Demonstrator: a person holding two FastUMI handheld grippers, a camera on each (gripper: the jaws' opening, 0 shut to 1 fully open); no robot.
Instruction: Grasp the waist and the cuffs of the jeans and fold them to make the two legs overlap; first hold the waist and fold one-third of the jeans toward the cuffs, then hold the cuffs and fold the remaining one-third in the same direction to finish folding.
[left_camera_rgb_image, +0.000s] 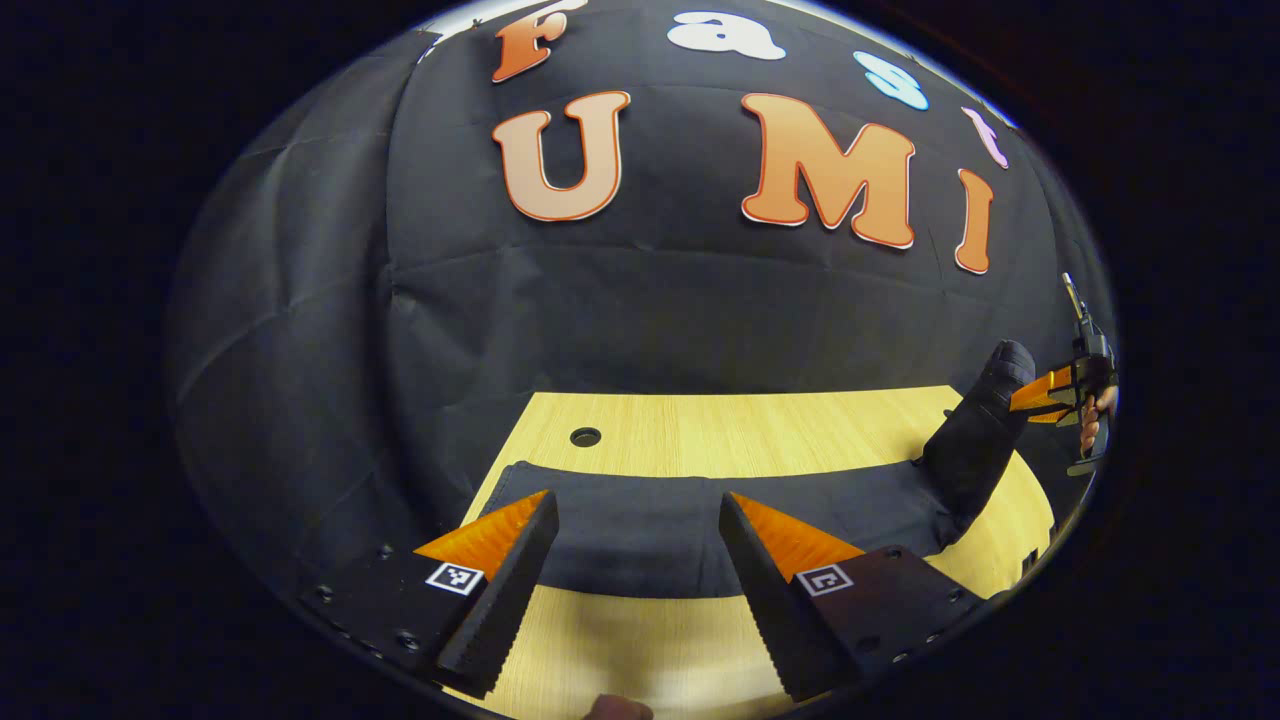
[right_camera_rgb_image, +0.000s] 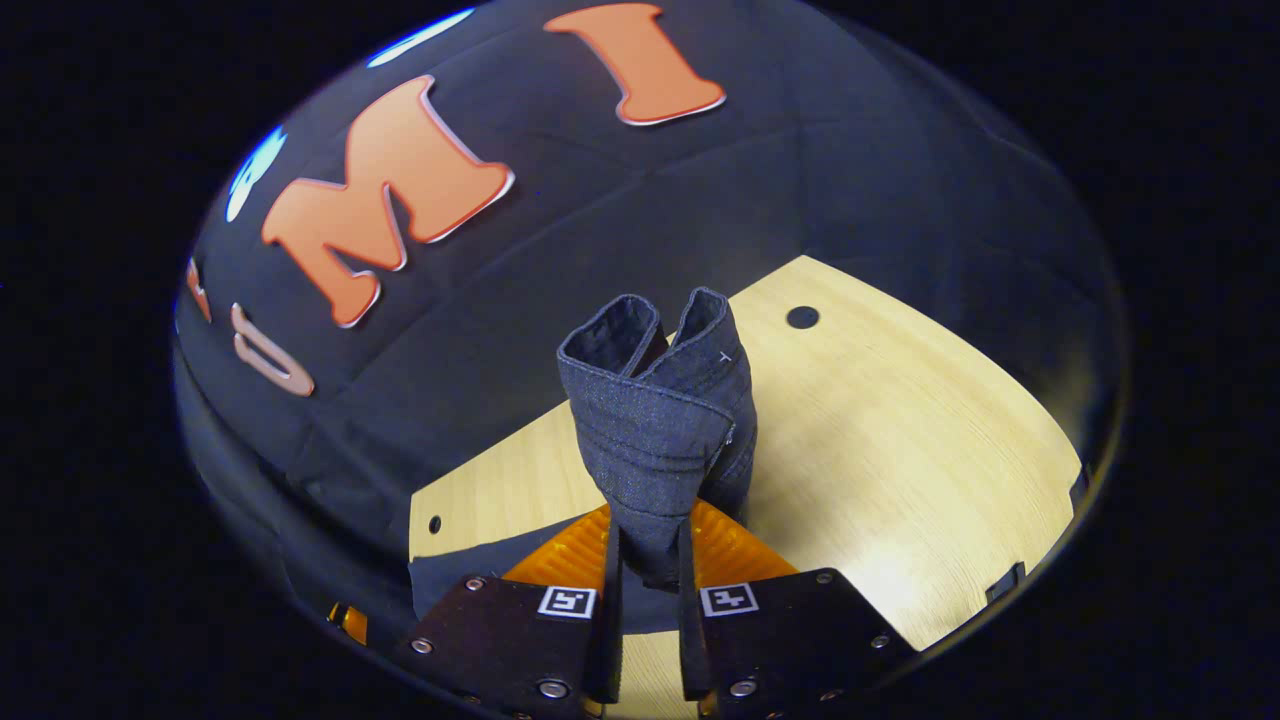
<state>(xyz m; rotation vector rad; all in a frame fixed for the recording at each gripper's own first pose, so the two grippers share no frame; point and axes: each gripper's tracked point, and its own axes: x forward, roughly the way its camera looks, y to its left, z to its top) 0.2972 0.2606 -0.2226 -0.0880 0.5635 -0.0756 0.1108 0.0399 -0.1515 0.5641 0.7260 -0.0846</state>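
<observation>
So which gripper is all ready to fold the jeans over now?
The right gripper, probably: it's shut on a bunched end of the jeans, lifted off the table. The left gripper hovers open.

Left claw (left_camera_rgb_image: 638, 535) is spread wide, holding nothing, over the near edge of the tabletop (left_camera_rgb_image: 740, 425). Jeans (left_camera_rgb_image: 640, 525) lie flat across the tabletop just past the fingertips, a long dark strip. At far right the right claw (left_camera_rgb_image: 1030, 395), held by a hand (left_camera_rgb_image: 1092, 420), pinches one end of the jeans and lifts it off the tabletop. Small round hole (left_camera_rgb_image: 585, 437) in the tabletop beyond the jeans.
</observation>
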